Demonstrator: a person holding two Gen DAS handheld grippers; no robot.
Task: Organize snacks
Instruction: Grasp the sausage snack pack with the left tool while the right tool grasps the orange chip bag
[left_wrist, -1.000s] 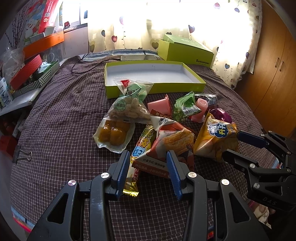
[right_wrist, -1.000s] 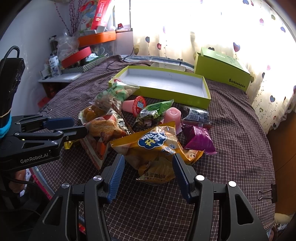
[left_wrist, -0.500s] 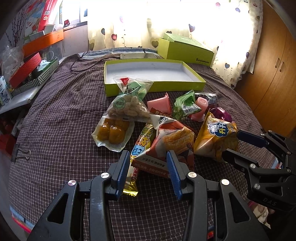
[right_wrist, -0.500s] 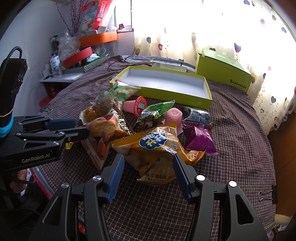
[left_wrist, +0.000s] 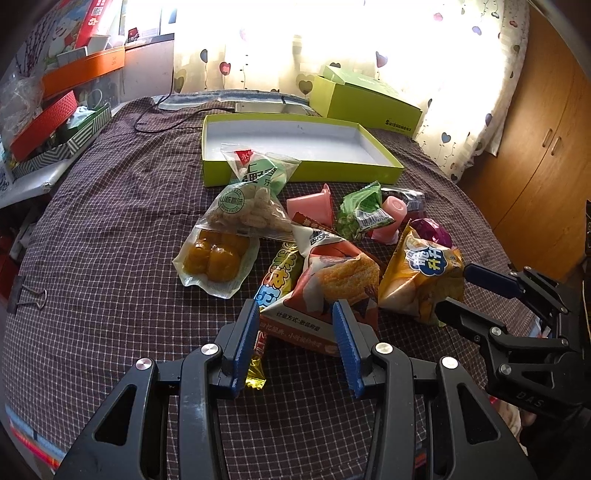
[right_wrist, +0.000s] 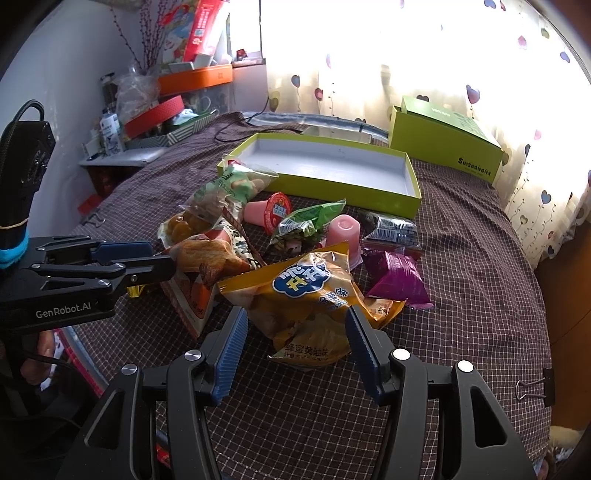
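Note:
A heap of snack packs lies on the checked cloth in front of a shallow green tray (left_wrist: 303, 173) that holds nothing. My left gripper (left_wrist: 295, 306) is open, and the near edge of an orange-and-white snack bag (left_wrist: 332, 284) sits between its fingertips. My right gripper (right_wrist: 295, 312) is open around the lower part of a yellow chip bag (right_wrist: 310, 284), and its pads stand clear of the bag. A clear bag of yellow cakes (left_wrist: 214, 258), a bag of puffs (left_wrist: 247, 214), pink jelly cups (left_wrist: 310, 206), a green pack (left_wrist: 362, 214) and a purple pack (right_wrist: 399, 280) lie around them.
A closed green box (left_wrist: 365, 103) stands behind the tray by the curtain. Cluttered shelves with red and orange boxes (left_wrist: 55, 122) line the left side. Binder clips (right_wrist: 532, 387) hold the cloth at the table edges. A wooden cabinet (left_wrist: 546, 140) is on the right.

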